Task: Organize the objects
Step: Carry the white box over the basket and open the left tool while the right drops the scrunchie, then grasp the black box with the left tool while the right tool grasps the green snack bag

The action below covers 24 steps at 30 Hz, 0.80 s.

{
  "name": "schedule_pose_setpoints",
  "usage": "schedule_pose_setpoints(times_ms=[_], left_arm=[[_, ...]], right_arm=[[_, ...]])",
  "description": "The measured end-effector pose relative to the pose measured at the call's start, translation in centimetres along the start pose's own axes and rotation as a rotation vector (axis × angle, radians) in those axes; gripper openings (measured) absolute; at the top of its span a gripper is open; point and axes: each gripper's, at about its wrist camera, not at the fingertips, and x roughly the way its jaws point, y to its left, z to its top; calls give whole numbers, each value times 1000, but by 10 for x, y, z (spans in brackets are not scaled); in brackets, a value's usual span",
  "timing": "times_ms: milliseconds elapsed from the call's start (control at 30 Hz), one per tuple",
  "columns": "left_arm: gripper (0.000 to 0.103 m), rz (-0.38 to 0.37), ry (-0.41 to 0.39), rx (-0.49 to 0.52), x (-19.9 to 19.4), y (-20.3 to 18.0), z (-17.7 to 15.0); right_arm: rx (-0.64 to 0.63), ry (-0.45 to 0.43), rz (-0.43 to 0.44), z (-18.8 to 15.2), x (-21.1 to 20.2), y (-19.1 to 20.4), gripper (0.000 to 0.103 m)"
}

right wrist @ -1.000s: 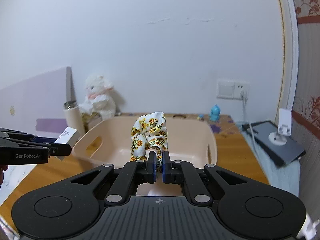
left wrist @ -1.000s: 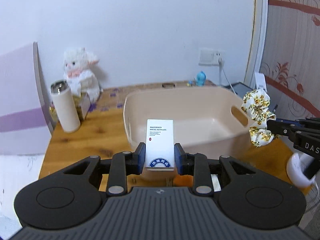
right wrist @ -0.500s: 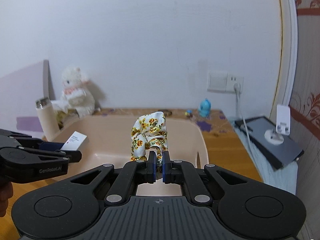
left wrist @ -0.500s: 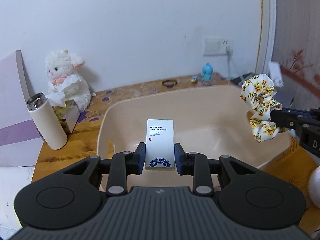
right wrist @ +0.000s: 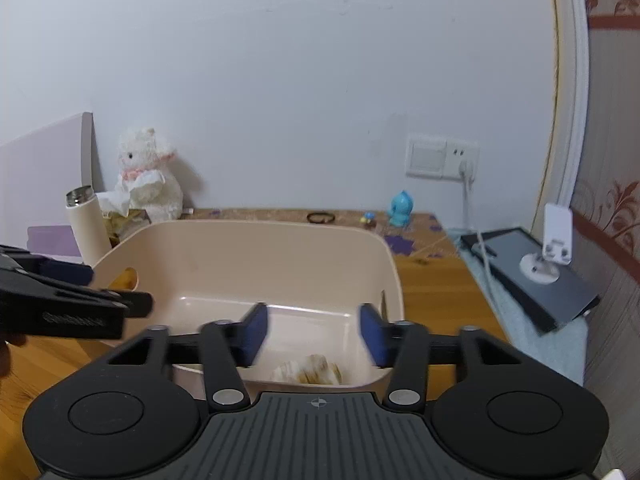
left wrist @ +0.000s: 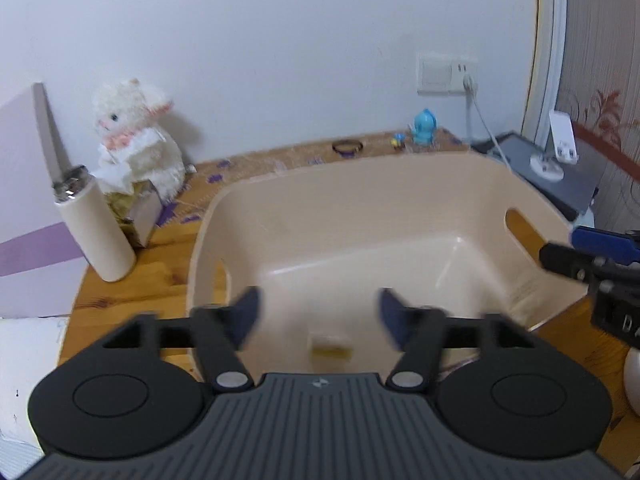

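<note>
Left gripper is hovering over the near-left part of the beige plastic basket, jaws spread wide, gripping nothing. A small box is lying on the basket floor just under it (blurred, print unreadable), close to the near wall. Right gripper is hanging over the basket's near-right corner, jaws also wide apart and carrying nothing; the floral scrunchie is sitting on the basket floor below it, partly hidden by the gripper body, by the near wall. Each gripper is showing in the other's view: the right one is poking in at the basket's right rim by the handle slot, the left one at the left rim. The basket is sitting in the middle of the wooden tabletop. Near the tabletop's left edge a cream thermos is standing upright, beside a tissue box with a white plush lamb behind it at the back-left corner. Along the back edge a black hair tie and a blue figurine are sitting (a tiny toy beside the figurine, too small to tell). Past the right edge a dark tablet is lying with a white stand on it; a cable is running from the wall socket down toward it.
</note>
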Motion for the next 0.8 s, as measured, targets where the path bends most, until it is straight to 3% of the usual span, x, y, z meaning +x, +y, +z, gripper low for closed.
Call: schedule_pose_setpoints(times_ms=[167,233,333,800], left_arm=[[78,10,-16,-10,-33,7,-5],[90,19,-8,-7,-41,9,-10],[91,34,8,13,-47,8,-25],[91,32,149,-7,-11,-17,-91]], right_arm=[[-7,-3,-4,-5,-22,-2,71],[-9,6,-5,-10,-28,-4,76],[-5,33,-4,-22,-34,-7,79],[26,203,-6,-82,-23,-24,85]])
